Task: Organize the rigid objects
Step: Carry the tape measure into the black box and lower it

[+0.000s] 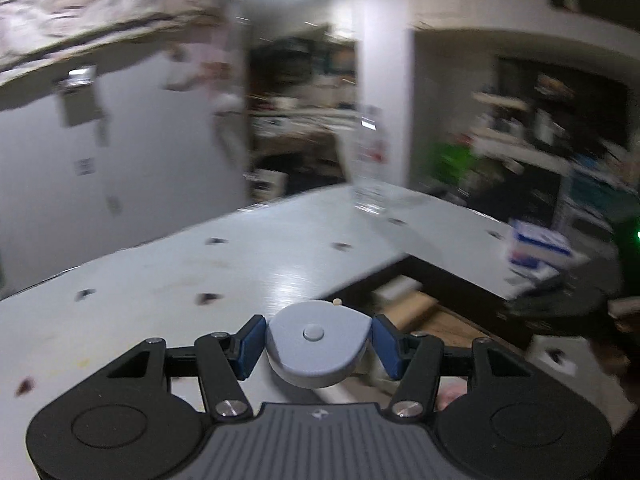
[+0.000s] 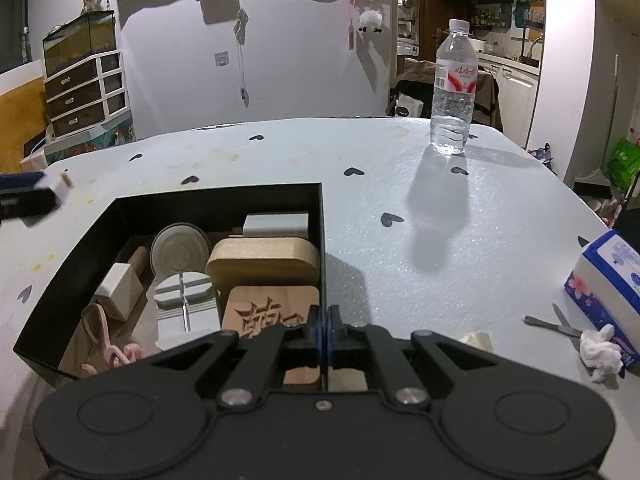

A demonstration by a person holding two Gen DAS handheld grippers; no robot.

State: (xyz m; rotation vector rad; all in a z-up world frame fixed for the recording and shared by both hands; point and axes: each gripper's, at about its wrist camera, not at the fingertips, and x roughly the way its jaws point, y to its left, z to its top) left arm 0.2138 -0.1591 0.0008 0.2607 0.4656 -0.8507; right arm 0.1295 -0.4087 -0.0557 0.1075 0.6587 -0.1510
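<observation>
Your left gripper (image 1: 318, 346) clamps a grey teardrop-shaped plastic tape measure (image 1: 316, 350) at lower centre, your right gripper (image 2: 323, 334) shut empty over the black box (image 2: 224, 200).

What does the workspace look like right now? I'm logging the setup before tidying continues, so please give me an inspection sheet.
Surface: pale table printed with dark hearts, faint stains.
Job's things: grey teardrop-shaped piece held in the left gripper; black box holding wooden and grey blocks, a carved wooden coaster and a pink hanger.
Clutter: water bottle upright; tissue pack; crumpled tissue; metal nail file.
Grippers: left gripper shut on the piece; right gripper shut, empty.
Cables: one hangs on the wall.
Surroundings: drawer unit, kitchen doorway.
</observation>
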